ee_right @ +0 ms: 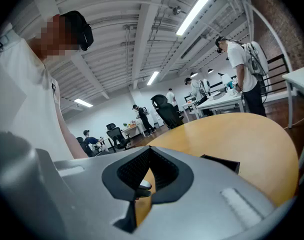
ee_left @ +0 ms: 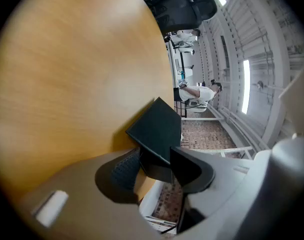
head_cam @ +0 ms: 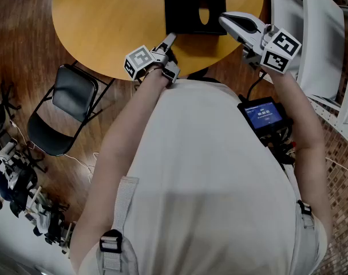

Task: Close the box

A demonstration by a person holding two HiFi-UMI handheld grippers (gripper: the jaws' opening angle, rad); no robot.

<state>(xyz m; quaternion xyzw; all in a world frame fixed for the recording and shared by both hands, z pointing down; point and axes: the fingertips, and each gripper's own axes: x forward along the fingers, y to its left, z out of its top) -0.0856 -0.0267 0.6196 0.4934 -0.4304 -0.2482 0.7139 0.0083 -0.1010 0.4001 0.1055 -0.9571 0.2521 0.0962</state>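
A black box with an oval hole in its top stands on the round wooden table, near the edge closest to me. My left gripper is at the box's near left corner. In the left gripper view its jaws stand open, and the box's corner shows just beyond and between the fingers, with no pad pressing on it. My right gripper is at the box's right edge, fingers together. In the right gripper view its tips meet with nothing between them, and a piece of the box shows to the right.
A black folding chair stands on the floor left of the table. White panels are on the right. A device with a blue screen hangs at my waist. Several people and desks show far off, with one person standing beyond the table.
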